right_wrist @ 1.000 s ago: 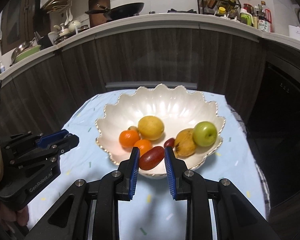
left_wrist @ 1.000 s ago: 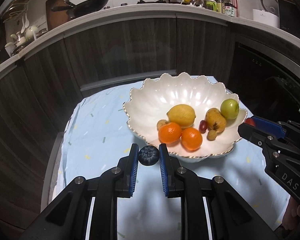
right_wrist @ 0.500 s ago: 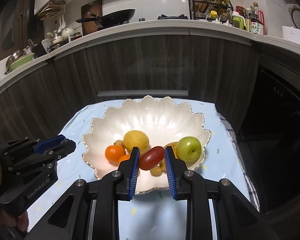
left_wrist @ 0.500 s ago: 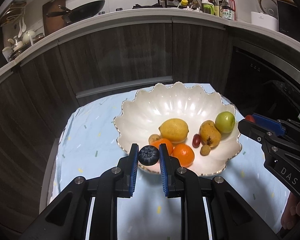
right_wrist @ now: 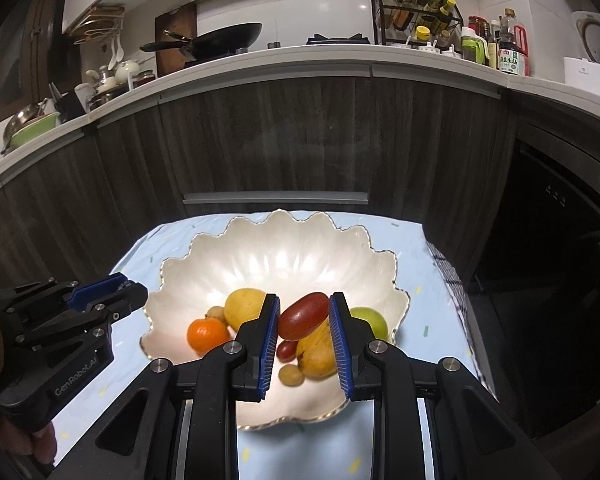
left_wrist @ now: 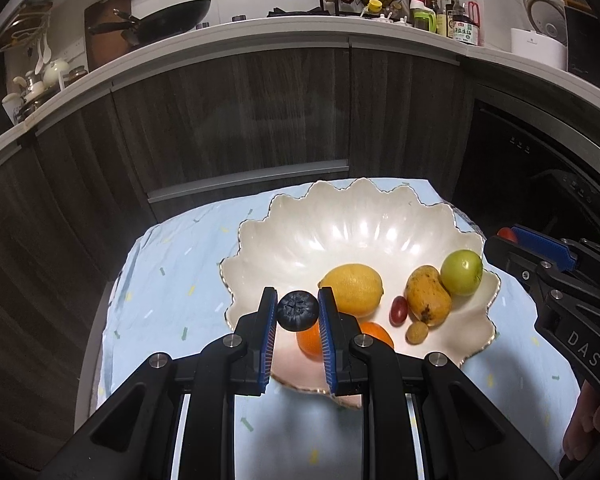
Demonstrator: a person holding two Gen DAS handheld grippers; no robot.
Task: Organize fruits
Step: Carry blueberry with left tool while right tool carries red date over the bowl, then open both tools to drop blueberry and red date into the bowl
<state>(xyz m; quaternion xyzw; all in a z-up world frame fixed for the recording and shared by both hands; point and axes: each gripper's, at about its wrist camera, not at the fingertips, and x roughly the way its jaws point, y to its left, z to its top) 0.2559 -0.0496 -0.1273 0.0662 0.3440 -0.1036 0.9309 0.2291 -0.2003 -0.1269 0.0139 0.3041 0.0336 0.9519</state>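
Above the bowl point(right_wrist: 284, 240) on the blue-clothed bench point(left_wrist: 172, 280), my left claw point(left_wrist: 298, 312) is clamped on a blueberry point(left_wrist: 297, 310) over the near left rim, while my right claw point(right_wrist: 304, 316) is clamped on a red grape point(right_wrist: 303, 315). Inside lie a lemon point(left_wrist: 352, 288), mango point(left_wrist: 427, 300), green apple point(left_wrist: 461, 272) and oranges point(right_wrist: 206, 334).

right gripper point(right_wrist: 305, 316) clamped on a red oval fruit point(right_wrist: 303, 316), held above the bowl | scalloped white bowl point(right_wrist: 284, 248) on pale blue cloth point(right_wrist: 412, 316) holds lemon point(right_wrist: 244, 308), orange point(right_wrist: 206, 334), green apple point(right_wrist: 374, 322), mango point(right_wrist: 318, 350) | left gripper point(right_wrist: 112, 294) at left, beside the bowl's rim
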